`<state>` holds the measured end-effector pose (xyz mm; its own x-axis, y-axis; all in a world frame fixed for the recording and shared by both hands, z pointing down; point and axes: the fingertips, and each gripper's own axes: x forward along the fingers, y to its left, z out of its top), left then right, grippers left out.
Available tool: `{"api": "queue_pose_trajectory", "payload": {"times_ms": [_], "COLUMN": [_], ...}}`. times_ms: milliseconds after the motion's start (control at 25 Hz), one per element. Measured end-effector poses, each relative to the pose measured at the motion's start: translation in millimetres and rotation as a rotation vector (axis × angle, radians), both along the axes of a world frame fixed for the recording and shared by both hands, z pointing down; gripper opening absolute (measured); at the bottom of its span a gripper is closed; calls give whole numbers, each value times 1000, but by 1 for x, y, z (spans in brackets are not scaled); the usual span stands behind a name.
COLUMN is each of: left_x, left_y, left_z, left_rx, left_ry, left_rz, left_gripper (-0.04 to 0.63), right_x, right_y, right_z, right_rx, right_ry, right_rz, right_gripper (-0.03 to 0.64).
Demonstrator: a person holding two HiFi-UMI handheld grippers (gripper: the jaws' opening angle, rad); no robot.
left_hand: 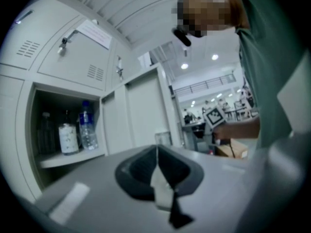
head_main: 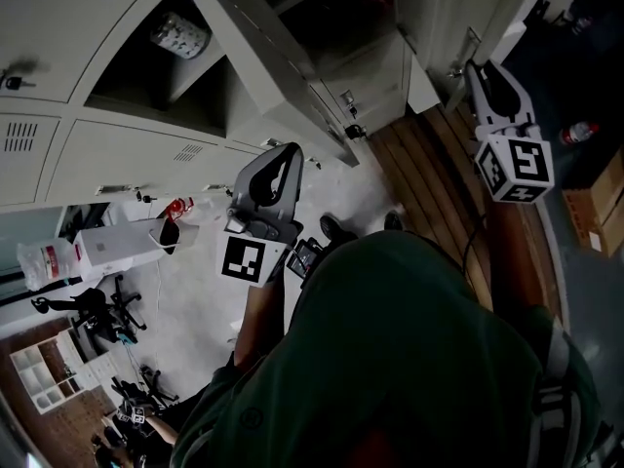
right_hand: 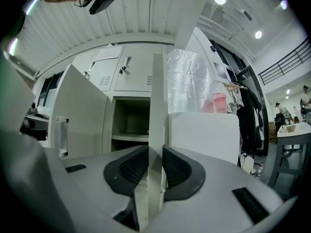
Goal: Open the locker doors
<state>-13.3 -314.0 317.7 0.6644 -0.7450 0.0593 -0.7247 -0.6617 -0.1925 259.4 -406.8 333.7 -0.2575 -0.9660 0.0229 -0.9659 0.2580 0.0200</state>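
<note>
The grey lockers [head_main: 117,154] fill the upper left of the head view. Several of their doors stand open, one [head_main: 268,61] jutting toward me. My right gripper [head_main: 475,69] reaches a door [head_main: 441,13] at the upper right. In the right gripper view that door's thin edge [right_hand: 156,91] runs upright between the pads, and the right gripper [right_hand: 154,161] is shut on it. My left gripper [head_main: 281,154] hangs in mid-air before the lower lockers. In its own view the left gripper [left_hand: 156,155] is shut with nothing held, facing an open compartment [left_hand: 58,130].
A blue-capped bottle [left_hand: 86,125] and a patterned can [left_hand: 68,139] stand in the open compartment. Another can [head_main: 180,35] lies in an upper compartment. A white box [head_main: 117,247] and a plastic bag [head_main: 44,261] sit at left. A cardboard box [head_main: 595,208] lies at right.
</note>
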Motion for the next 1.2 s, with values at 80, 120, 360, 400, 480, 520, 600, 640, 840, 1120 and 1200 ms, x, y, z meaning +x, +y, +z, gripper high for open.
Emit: {"api": "queue_pose_trajectory", "payload": {"times_ms": [80, 120, 360, 400, 480, 520, 600, 640, 840, 1120, 1200], "left_x": [-3, -6, -25, -30, -41, -48, -60, -66, -99, -156, -174], "left_y": [4, 6, 12, 13, 17, 19, 25, 29, 45, 68, 73], "left_z": [-1, -2, -1, -3, -7, -8, -11, -13, -16, -13, -12], "left_rx": [3, 5, 14, 19, 25, 29, 38, 43, 58, 69, 69], "left_ry": [-4, -6, -28, -25, -14, -9, -5, -5, -4, 5, 13], "left_rz": [-11, -17, -60, -72, -103, -119, -148, -164, -260, -358, -387], "left_gripper": [8, 8, 8, 8, 8, 8, 8, 8, 8, 8, 8], "right_x": [2, 2, -15, -24, -47, -60, -86, -98, -152, -231, -256], "right_y": [4, 7, 39, 45, 57, 63, 73, 78, 95, 124, 134], "right_z": [-2, -4, -34, -39, -49, -54, -63, -68, -85, -76, -75], "right_rx": [-1, 3, 70, 79, 92, 98, 109, 114, 135, 100, 95], "right_ry": [-7, -10, -20, -22, -28, -31, -32, -32, -44, -47, -39], "right_rz": [0, 0, -72, -105, -174, -211, -284, -322, -501, -680, -736], "right_gripper": [81, 81, 16, 13, 8, 6, 6, 5, 5, 5, 5]}}
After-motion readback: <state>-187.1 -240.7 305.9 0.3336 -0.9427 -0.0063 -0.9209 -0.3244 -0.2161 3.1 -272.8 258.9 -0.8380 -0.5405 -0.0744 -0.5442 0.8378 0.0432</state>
